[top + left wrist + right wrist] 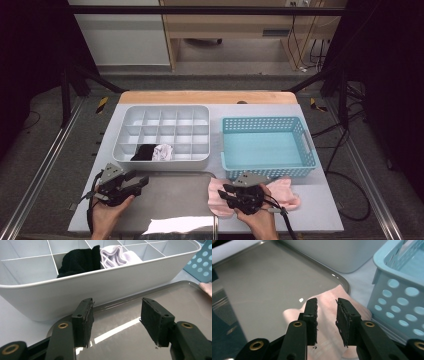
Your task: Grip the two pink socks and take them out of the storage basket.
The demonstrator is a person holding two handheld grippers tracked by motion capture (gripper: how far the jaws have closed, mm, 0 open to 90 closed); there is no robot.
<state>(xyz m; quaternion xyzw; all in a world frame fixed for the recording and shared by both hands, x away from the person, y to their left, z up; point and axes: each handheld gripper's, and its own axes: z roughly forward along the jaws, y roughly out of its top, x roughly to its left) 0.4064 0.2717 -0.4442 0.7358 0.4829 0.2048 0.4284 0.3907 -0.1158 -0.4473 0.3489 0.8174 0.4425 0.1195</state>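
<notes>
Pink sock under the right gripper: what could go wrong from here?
1. The right gripper is open above the pink sock, its jaws only narrowly apart; it may pinch just the top layer, so the sock could unfold or slip.
2. The sock straddles the tray rim beside the blue basket; a jaw could catch either.
3. Two organizer cells already hold socks; the black sock bulges over its divider.

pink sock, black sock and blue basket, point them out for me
pink sock (329, 322), right gripper view, cloth between the jaws
black sock (78, 261), left gripper view, middle of the bundle
blue basket (264, 120), high view, far rim
</notes>
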